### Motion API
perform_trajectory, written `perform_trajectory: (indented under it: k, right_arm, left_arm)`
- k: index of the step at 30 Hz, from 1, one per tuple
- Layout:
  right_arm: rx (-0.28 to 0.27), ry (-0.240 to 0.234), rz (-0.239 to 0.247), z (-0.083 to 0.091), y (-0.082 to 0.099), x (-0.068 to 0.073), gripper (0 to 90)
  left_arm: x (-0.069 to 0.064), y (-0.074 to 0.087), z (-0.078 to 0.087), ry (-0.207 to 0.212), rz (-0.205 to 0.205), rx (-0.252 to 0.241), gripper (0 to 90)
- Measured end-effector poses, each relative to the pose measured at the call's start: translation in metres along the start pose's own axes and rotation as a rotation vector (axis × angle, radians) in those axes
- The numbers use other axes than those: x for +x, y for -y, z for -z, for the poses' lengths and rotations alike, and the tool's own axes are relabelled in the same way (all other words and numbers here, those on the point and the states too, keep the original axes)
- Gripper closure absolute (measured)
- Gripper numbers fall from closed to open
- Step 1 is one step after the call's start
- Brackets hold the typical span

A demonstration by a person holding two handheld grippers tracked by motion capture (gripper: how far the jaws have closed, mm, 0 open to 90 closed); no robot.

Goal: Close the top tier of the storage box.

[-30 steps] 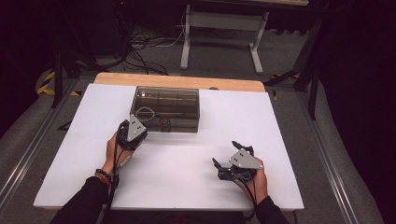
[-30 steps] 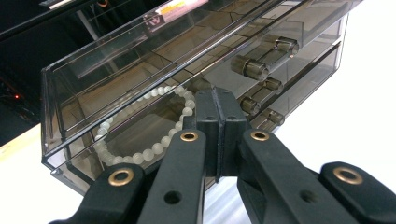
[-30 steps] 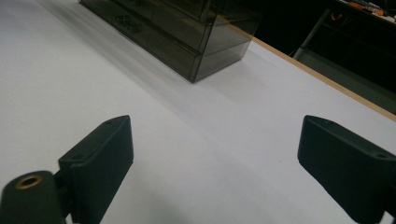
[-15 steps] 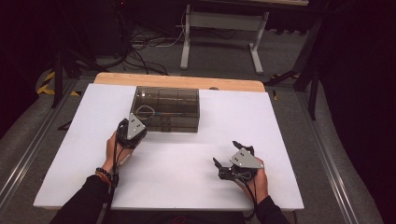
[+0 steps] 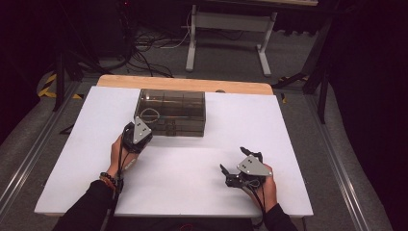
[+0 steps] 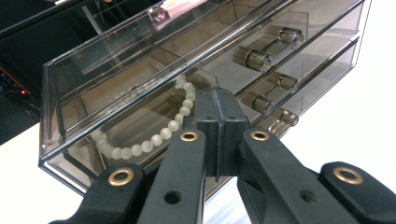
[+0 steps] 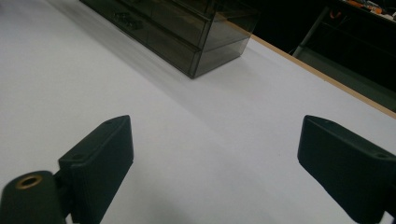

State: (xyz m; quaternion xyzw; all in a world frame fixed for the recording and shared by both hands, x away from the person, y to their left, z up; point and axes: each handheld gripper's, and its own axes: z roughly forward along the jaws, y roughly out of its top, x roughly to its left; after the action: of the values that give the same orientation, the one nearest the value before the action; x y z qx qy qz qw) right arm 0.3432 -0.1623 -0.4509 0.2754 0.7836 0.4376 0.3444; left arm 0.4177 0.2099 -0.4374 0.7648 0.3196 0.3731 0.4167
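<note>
At the far middle of the white table (image 5: 86,159) sits the smoky drawer box (image 5: 171,113); my left gripper (image 6: 217,112), jaws pressed together, sits against its front, while my right gripper (image 7: 212,158) rests spread apart, well away.

This looks like a lab or recording workspace, not a home. A white board-topped counter (image 5: 192,192) with a pale wooden far edge stands on grey carpet between metal rails (image 5: 29,159). Behind it, loose black cables (image 5: 149,43) trail over the floor beside a white metal desk frame (image 5: 228,29), all in dark, unlit surroundings.
</note>
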Motion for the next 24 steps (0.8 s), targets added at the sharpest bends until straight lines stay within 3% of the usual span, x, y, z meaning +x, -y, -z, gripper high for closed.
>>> perform_trajectory:
  k: [24]
  right_arm:
    - [-0.002, -0.004, 0.014, 0.0019, 0.0001, 0.0016, 11.4]
  left_arm:
    - [-0.0007, -0.0024, 0.0001, 0.011, -0.007, -0.005, 89.4]
